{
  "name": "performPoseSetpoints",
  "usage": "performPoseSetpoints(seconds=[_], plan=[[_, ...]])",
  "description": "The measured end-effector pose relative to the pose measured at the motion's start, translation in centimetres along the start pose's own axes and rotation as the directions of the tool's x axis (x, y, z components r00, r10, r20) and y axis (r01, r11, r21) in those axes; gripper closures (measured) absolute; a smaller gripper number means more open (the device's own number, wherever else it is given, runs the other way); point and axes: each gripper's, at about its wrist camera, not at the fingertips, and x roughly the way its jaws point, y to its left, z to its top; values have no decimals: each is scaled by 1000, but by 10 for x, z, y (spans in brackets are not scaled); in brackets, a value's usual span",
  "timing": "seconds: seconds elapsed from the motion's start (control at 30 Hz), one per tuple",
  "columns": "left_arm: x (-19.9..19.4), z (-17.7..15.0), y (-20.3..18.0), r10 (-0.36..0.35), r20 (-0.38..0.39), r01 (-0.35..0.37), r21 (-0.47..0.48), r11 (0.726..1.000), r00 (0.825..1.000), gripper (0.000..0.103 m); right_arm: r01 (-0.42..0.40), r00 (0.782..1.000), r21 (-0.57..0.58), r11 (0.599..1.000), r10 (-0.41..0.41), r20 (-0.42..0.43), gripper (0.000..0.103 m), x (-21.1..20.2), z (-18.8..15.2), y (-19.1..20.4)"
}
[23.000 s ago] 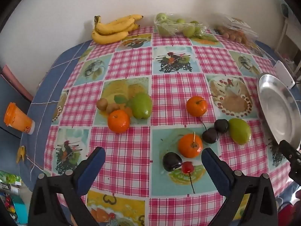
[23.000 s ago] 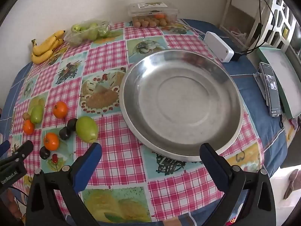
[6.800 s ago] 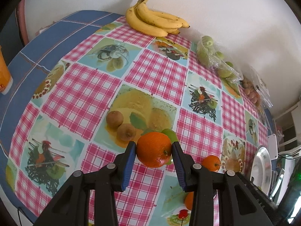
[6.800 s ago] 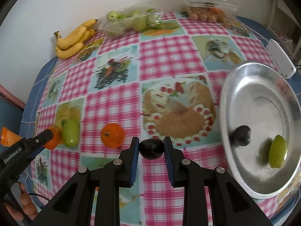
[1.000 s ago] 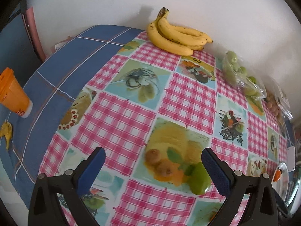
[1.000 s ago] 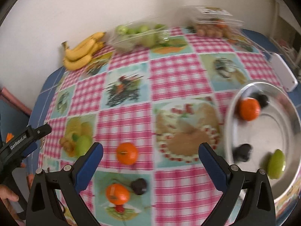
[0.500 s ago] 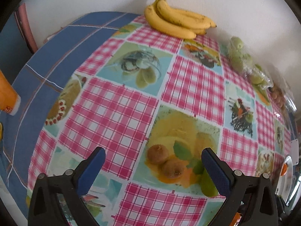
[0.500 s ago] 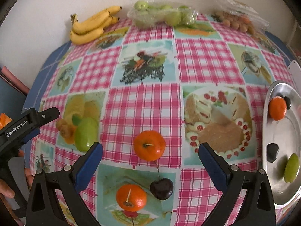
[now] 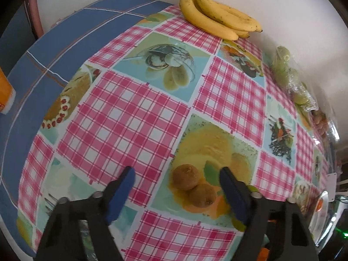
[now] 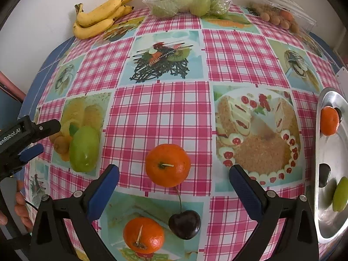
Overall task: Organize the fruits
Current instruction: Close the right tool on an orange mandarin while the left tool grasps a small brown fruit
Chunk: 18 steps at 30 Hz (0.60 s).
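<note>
Checked tablecloth (image 10: 161, 113) lies nearer than a second ago. Left gripper (image 9: 176, 176) is closing around two kiwis (image 9: 186, 177), pads not touching. Right gripper (image 10: 174, 174) is spread wide, straddling an orange (image 10: 167, 164). Metal dish (image 10: 326, 206) overhangs the right edge; open cloth beyond.

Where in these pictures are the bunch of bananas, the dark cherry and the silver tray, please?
bunch of bananas (image 9: 219, 19): left wrist view, middle of the bunch.
dark cherry (image 10: 184, 224): right wrist view, centre of its body.
silver tray (image 10: 328, 100): right wrist view, upper rim.
</note>
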Motion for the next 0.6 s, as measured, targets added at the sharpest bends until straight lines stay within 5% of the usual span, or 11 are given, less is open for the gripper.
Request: performPoseSetpoints(seconds=[0.07, 0.17, 0.33, 0.4, 0.6], plan=[[-2, -1, 1, -21, 1, 21, 0, 1000, 1000, 41, 1, 1000, 0, 1000, -1, 6, 3, -1, 1, 1], [-2, -1, 0, -35, 0, 35, -1, 999, 999, 58, 2, 1000, -6, 1000, -2, 17, 17, -3, 2, 2], [-1, -1, 3, -46, -2, 46, -32, 998, 999, 72, 2, 1000, -7, 1000, -2, 23, 56, -5, 3, 1], [-2, -1, 4, -53, 0, 53, -34, 998, 999, 74, -15, 1000, -5, 1000, 15, 23, 64, -7, 3, 1], [-13, 0, 0, -78, 25, 79, -23, 997, 997, 75, -26, 999, -8, 1000, 26, 41, 64, -14, 2, 3]])
